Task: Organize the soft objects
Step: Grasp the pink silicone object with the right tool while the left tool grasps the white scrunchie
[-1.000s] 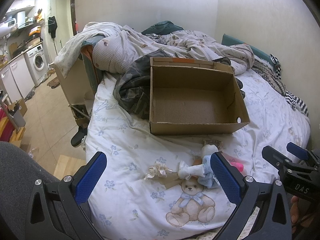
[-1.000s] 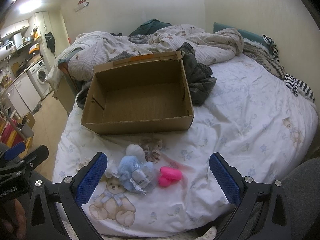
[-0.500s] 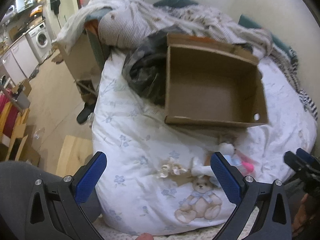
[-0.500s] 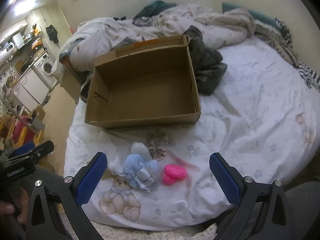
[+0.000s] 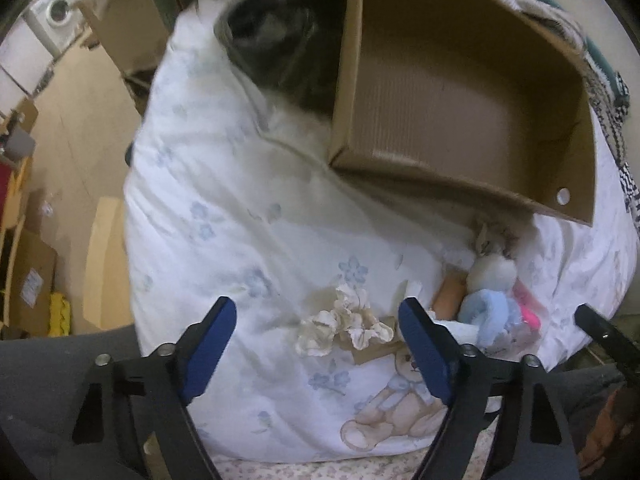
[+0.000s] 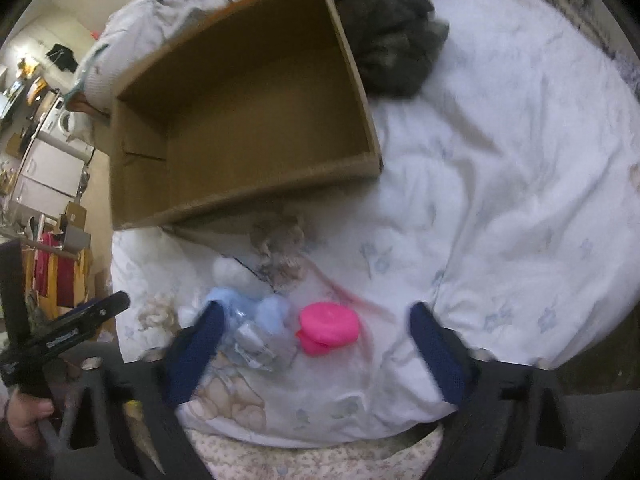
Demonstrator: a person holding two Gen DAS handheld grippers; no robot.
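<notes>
An open, empty cardboard box [image 5: 460, 92] [image 6: 248, 112] lies on the bed. In front of it sits a small heap of soft things: a cream scrunchie [image 5: 344, 322] [image 6: 158, 310], a white pompom [image 5: 494, 274] [image 6: 232, 272], a light blue plush [image 5: 486, 314] [image 6: 256, 312], a pink soft piece [image 6: 328, 326] [image 5: 528, 314] and a grey-brown scrunchie [image 6: 280, 246]. My left gripper [image 5: 316, 332] is open, low over the cream scrunchie. My right gripper [image 6: 316, 340] is open, low over the blue plush and the pink piece. Neither holds anything.
The white floral duvet [image 5: 224, 216] [image 6: 500, 160] covers the bed. A dark garment [image 5: 272, 40] [image 6: 392, 48] lies beside the box. The floor [image 5: 80, 100] with boxes and a washing machine [image 5: 56, 12] is to the left. The other gripper shows at each view's edge [image 5: 604, 336] [image 6: 68, 332].
Both grippers have moved forward and down toward the heap of soft things, which now looks larger and closer. Both stay open.
</notes>
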